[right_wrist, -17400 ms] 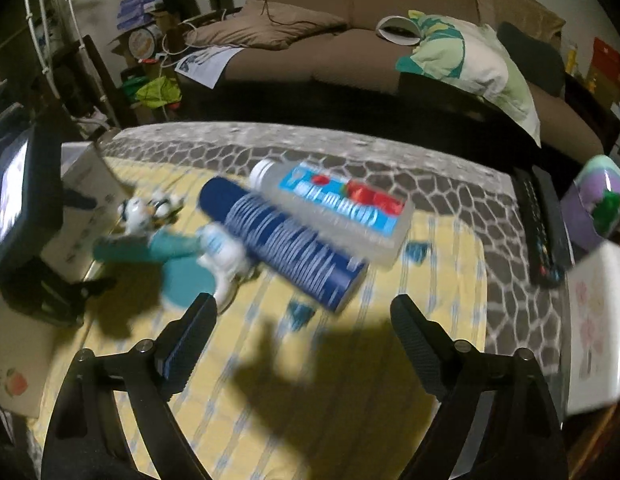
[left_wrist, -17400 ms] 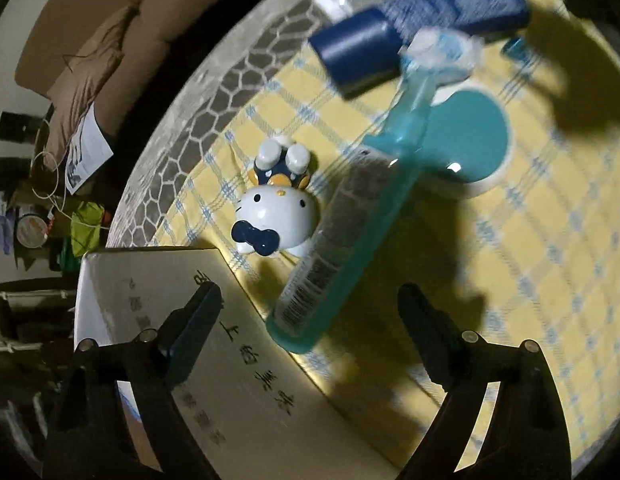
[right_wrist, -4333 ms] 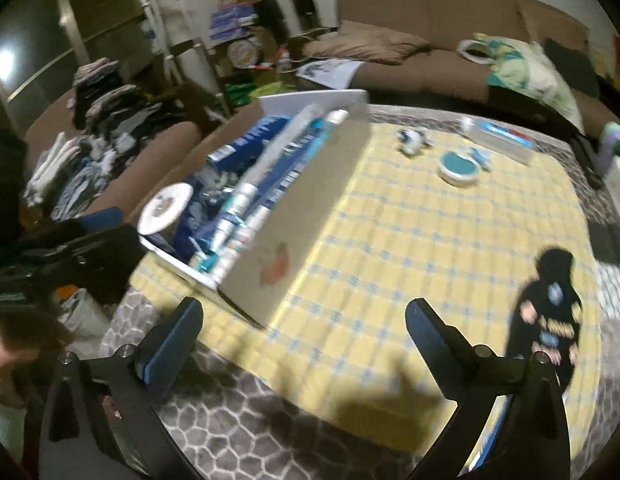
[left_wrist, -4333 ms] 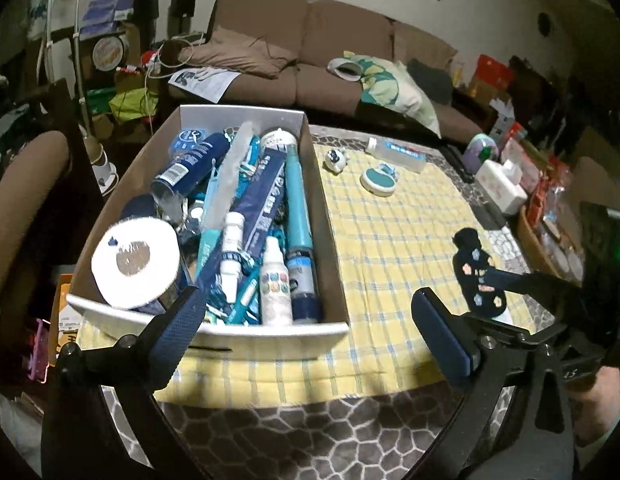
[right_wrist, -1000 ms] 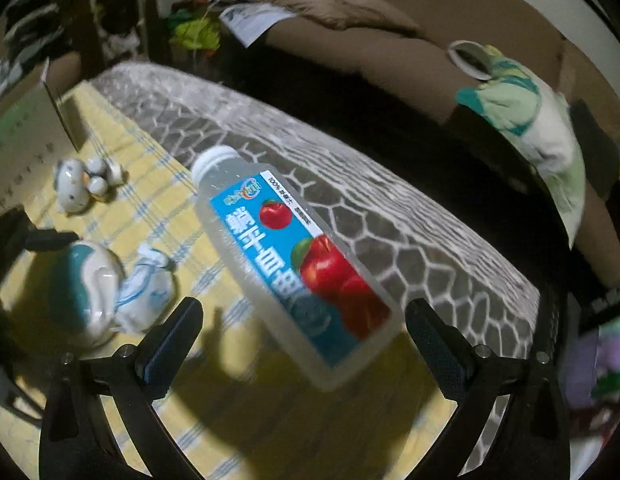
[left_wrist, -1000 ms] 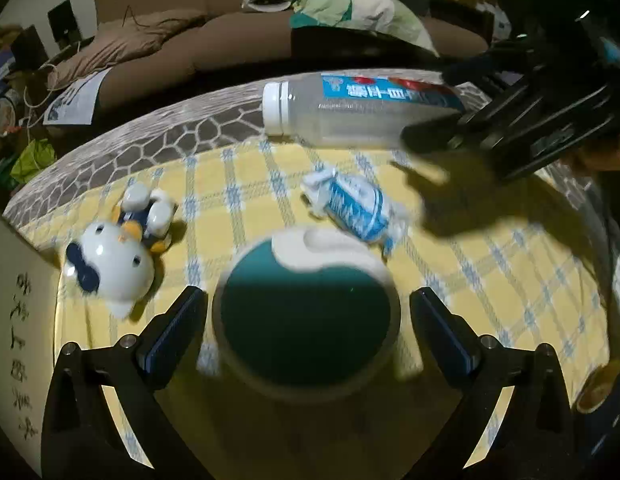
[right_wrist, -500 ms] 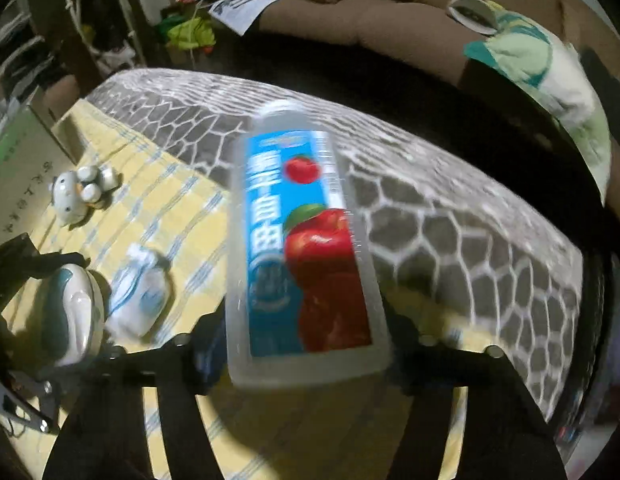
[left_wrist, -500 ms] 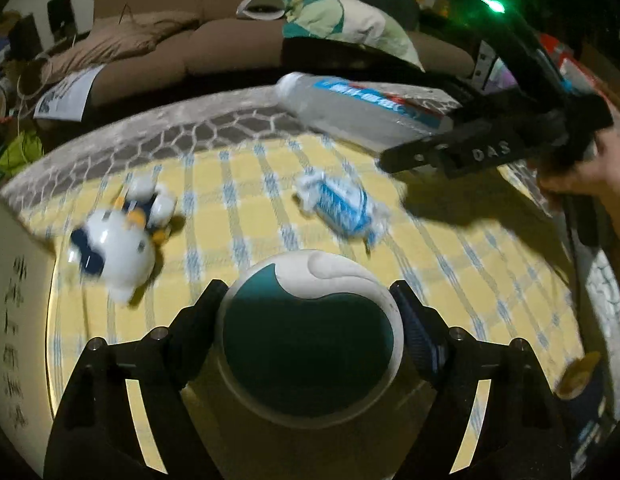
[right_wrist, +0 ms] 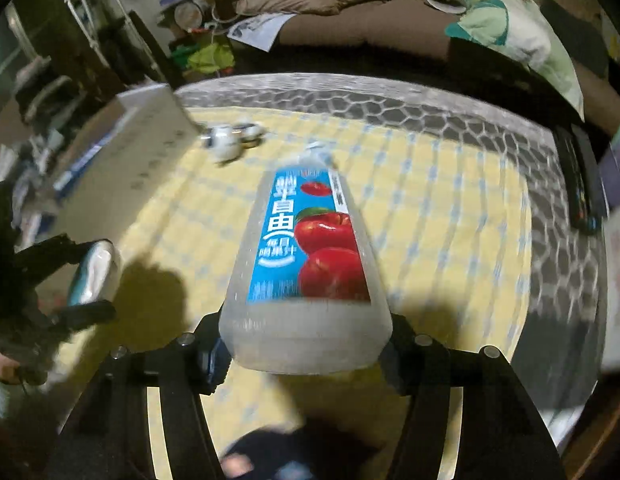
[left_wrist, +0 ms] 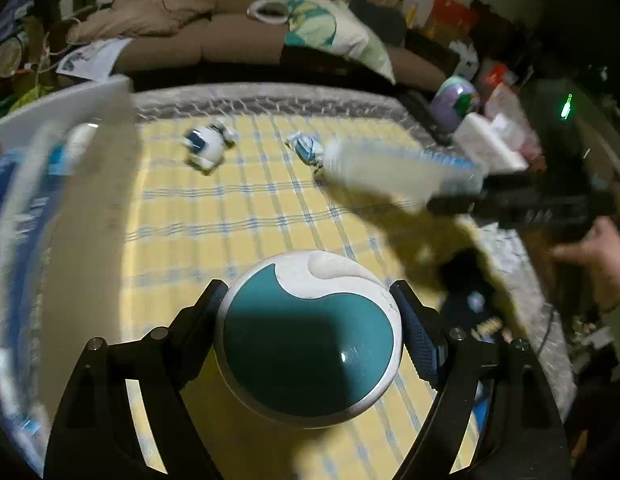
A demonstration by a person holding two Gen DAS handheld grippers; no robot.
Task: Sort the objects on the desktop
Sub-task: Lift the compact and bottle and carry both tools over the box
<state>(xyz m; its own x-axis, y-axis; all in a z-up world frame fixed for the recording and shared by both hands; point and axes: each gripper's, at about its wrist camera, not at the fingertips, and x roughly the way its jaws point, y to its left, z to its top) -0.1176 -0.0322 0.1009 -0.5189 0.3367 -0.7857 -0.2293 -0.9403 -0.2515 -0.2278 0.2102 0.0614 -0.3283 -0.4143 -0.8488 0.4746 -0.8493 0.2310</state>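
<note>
Round teal-and-white case (left_wrist: 310, 340), clamped between the fingers of the left hand-held gripper (left_wrist: 311, 328) and held above the yellow checked cloth (left_wrist: 214, 216) on the bench. Clear juice bottle (right_wrist: 306, 264) with a blue apple label, gripped at its base by the right hand-held gripper (right_wrist: 306, 344), cap pointing away. Beyond: a white cat figurine (left_wrist: 206, 146), a small blue-and-white packet (left_wrist: 306, 148); at left, a cardboard box (left_wrist: 82, 216).
</note>
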